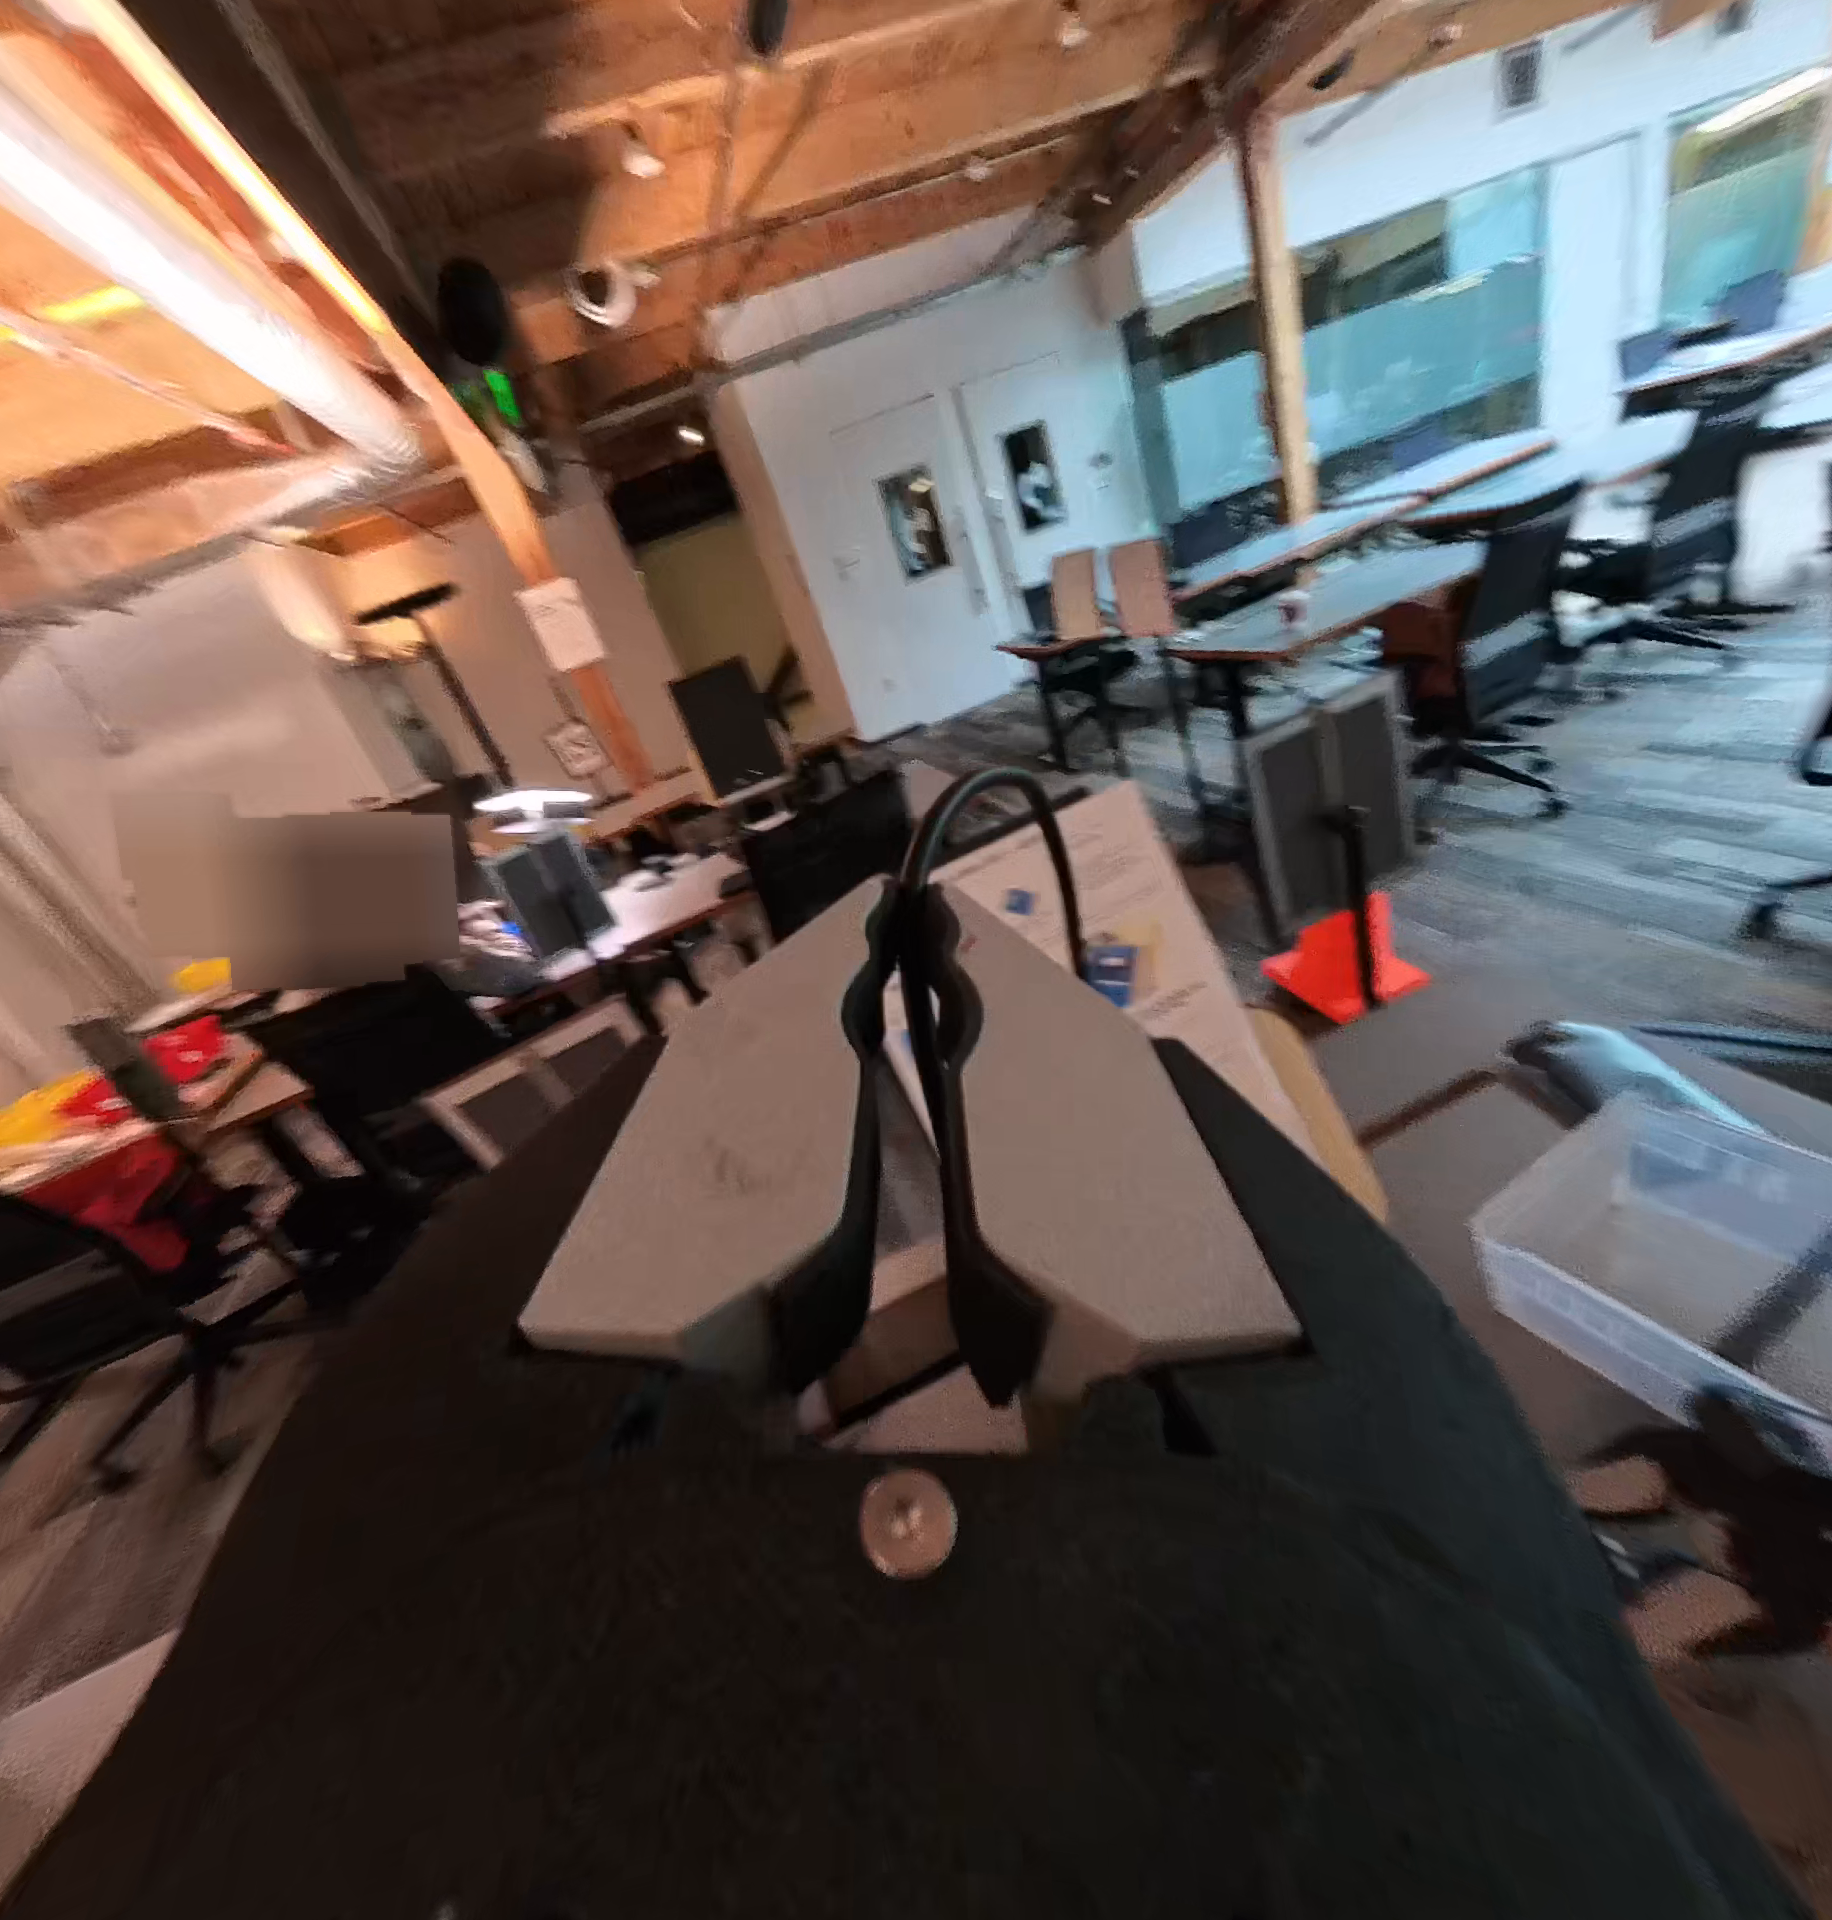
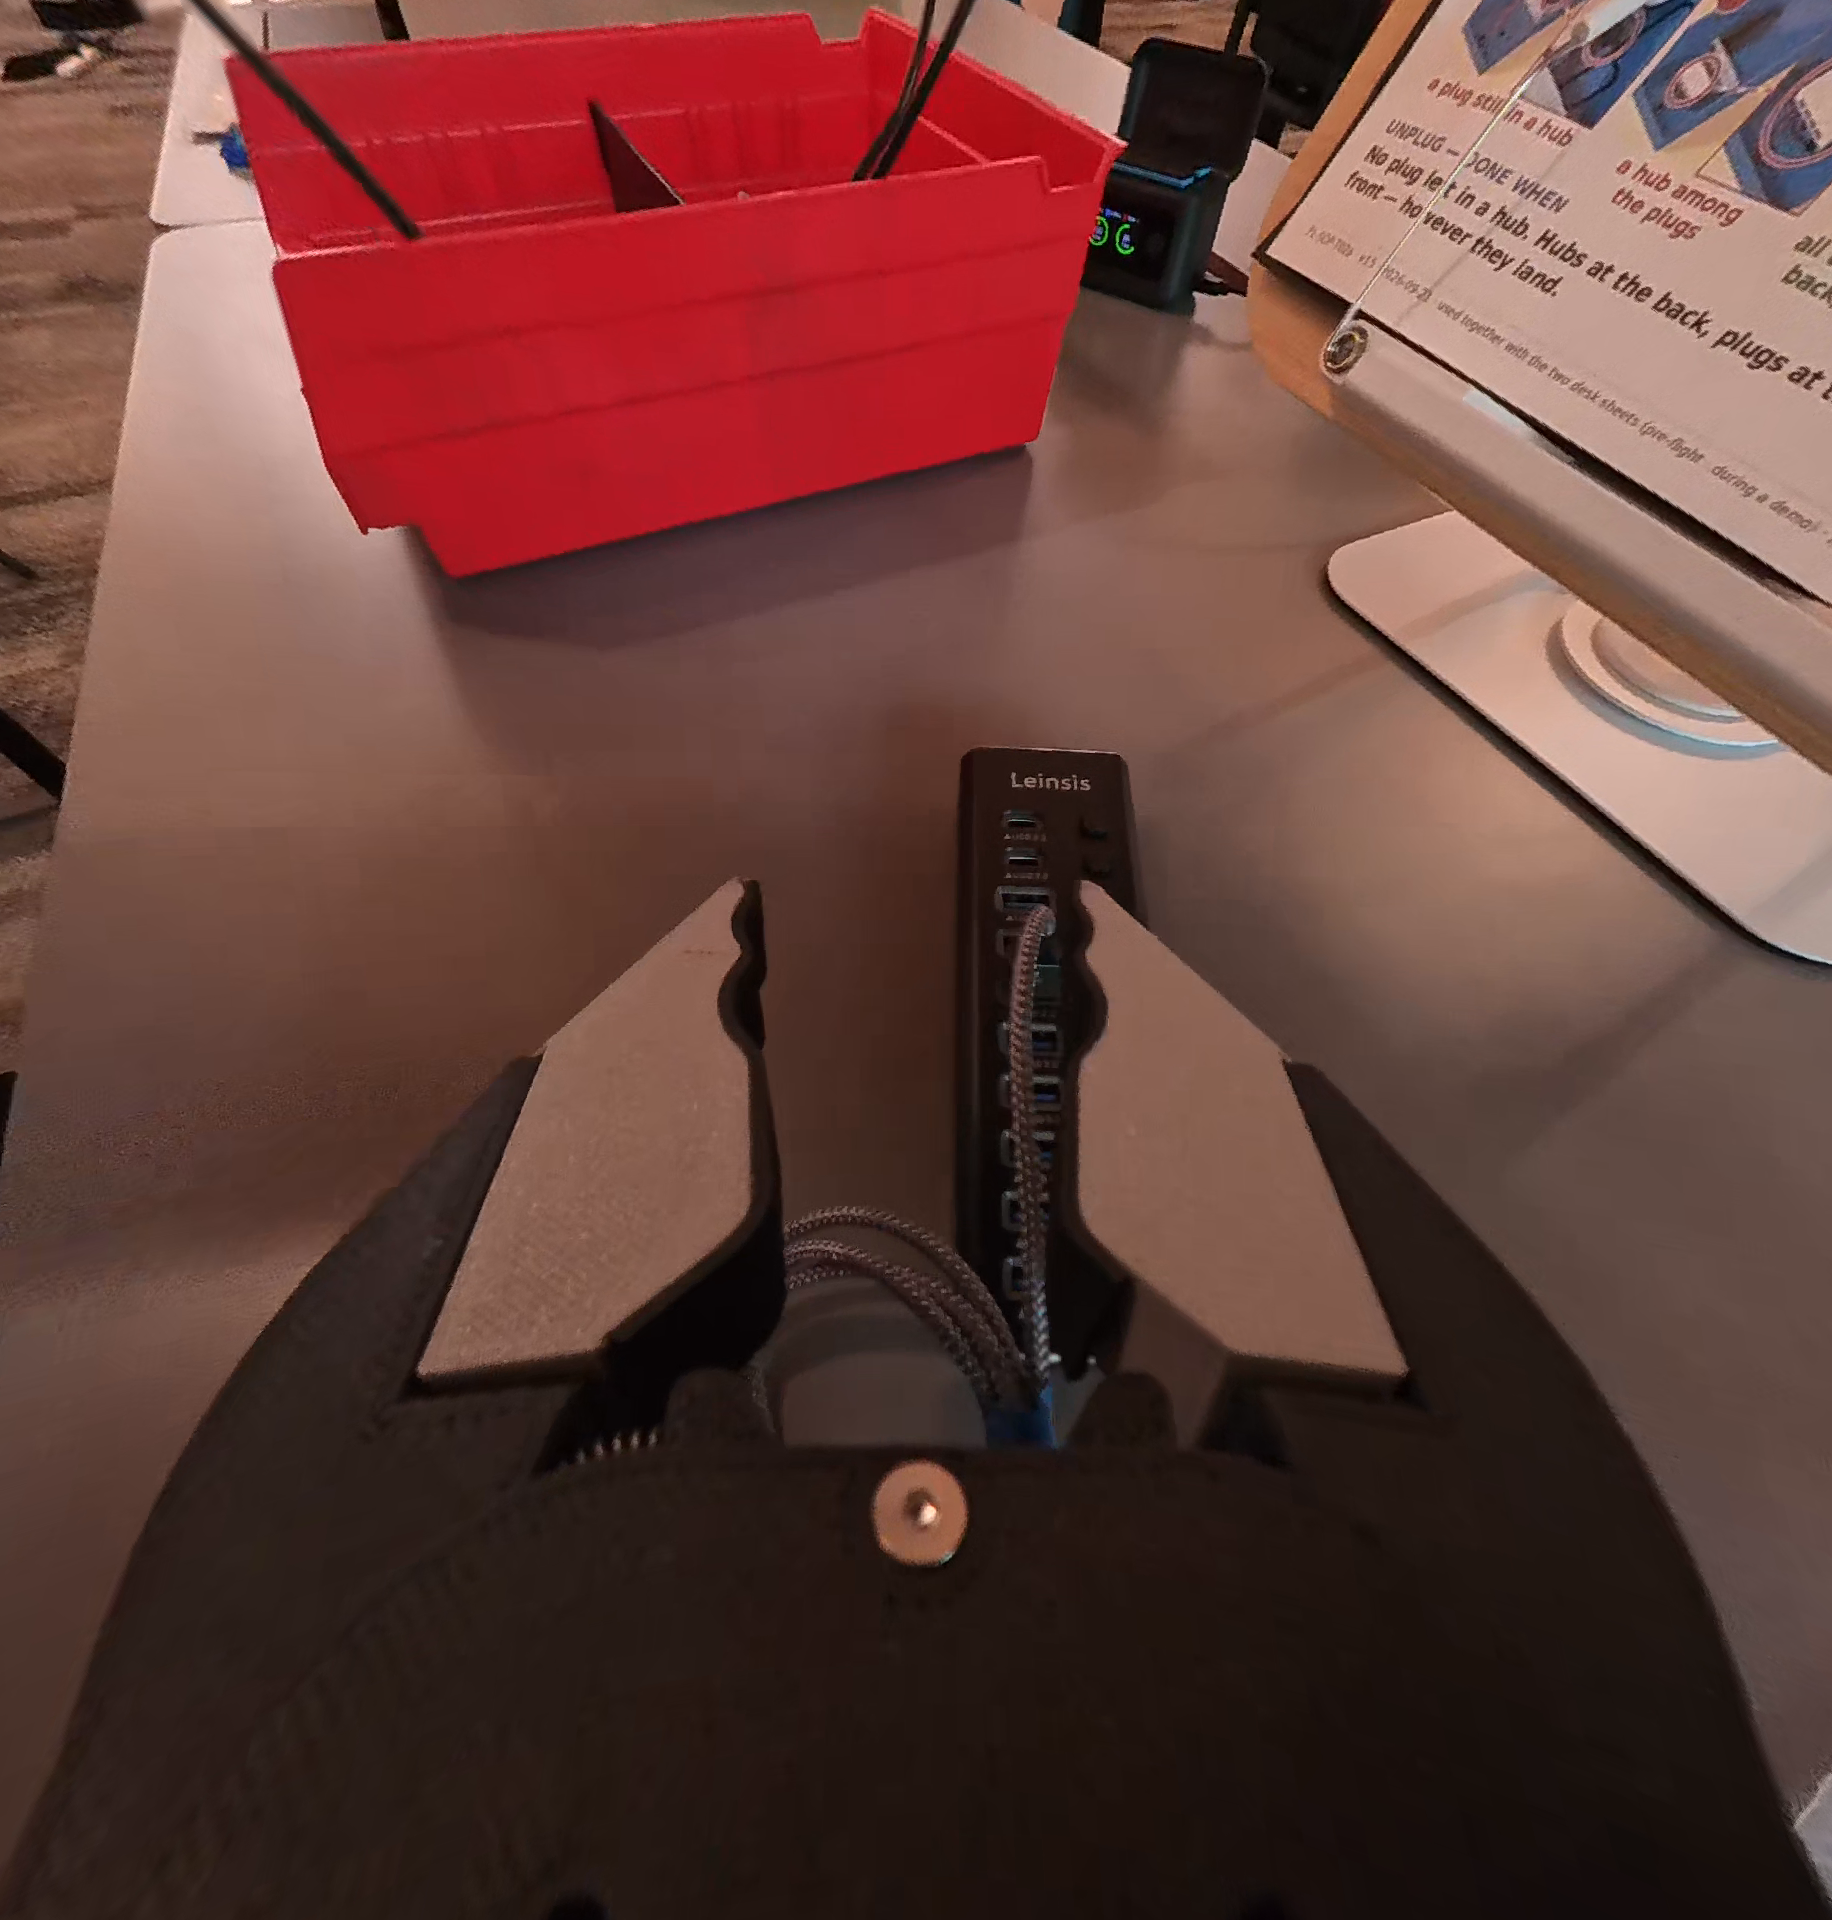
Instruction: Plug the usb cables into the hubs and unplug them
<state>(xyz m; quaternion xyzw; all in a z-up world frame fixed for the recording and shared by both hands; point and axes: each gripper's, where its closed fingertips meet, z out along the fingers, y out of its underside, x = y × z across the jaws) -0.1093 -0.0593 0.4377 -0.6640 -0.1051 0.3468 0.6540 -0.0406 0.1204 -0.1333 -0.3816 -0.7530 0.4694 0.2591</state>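
Observation:
In the left wrist view my left gripper (image 1: pixel 914 935) is shut on a thin black cable (image 1: pixel 1005 805) that loops up past the fingertips and falls to the right; the gripper is raised and tilted, facing the room. In the right wrist view my right gripper (image 2: pixel 917 914) is open and empty, low over the grey table (image 2: pixel 476 748). A long black USB hub (image 2: pixel 1037 821) lies lengthwise on the table between the fingers, close to the right finger. A grey braided cable (image 2: pixel 1026 1091) is plugged into one of the hub's ports and runs back along it under the gripper.
A red bin (image 2: pixel 663 312) with a divider and black cables in it stands at the back of the table. A white stand (image 2: pixel 1618 665) holding an instruction sheet (image 2: pixel 1618 229) is at the right. A small black device (image 2: pixel 1161 197) is behind the bin. A clear plastic box (image 1: pixel 1670 1247) shows at the right in the left wrist view. The gap from one gripper's tips to the other's is roughly 60 cm.

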